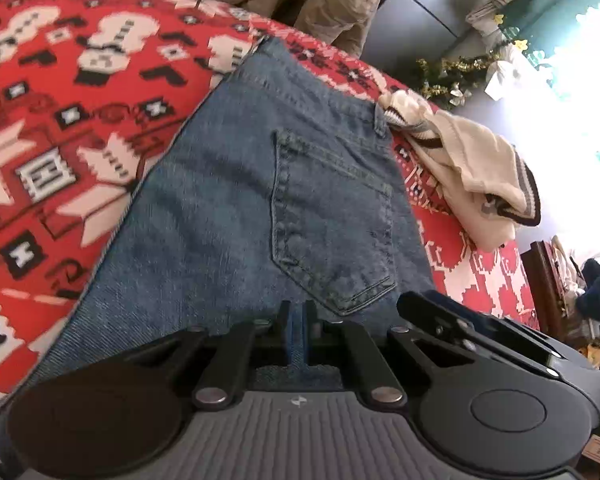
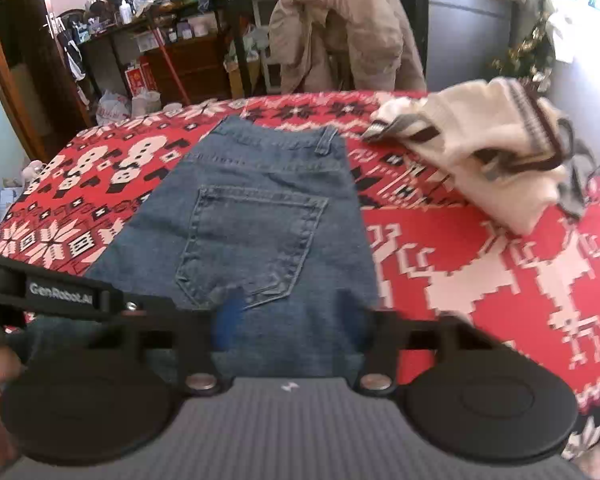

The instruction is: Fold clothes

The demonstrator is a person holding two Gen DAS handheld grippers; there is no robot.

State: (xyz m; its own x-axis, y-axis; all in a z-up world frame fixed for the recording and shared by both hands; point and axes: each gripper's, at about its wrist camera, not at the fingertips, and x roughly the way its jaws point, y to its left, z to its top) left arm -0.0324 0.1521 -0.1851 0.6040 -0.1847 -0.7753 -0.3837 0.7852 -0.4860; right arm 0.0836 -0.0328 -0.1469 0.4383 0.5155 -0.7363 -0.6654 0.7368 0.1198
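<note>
The left gripper (image 1: 298,316) was pinched together on a fold of the blue jeans (image 1: 236,216), a strip of denim showing in the narrow slit between its two fingers. The right gripper (image 2: 292,320) stood with its fingers well apart, their blue pads (image 2: 230,316) low over the near end of the same jeans (image 2: 256,216); whether they touched the cloth could not be told.

The jeans lay flat on the table, folded lengthwise, back side up, with a stitched back pocket (image 2: 252,240) in the middle and the waistband (image 2: 276,128) with a belt loop at the far end. The near end ran under both grippers.

Under the jeans spread a red tablecloth (image 2: 480,280) with white and black knitted-style patterns: snowmen, snowflakes and reindeer. On the right of the jeans, near the waistband corner, sat a crumpled cream sweater (image 2: 480,148) with dark and grey striped trim. In the left wrist view its sleeve end (image 1: 396,108) lay just beside the waistband.

Beyond the far table edge a tan jacket (image 2: 340,28) hung over a chair. Further back on the left stood dark wooden shelves (image 2: 172,40) crowded with small items. On the right, tinsel decoration (image 1: 452,72) showed by a bright window.
</note>
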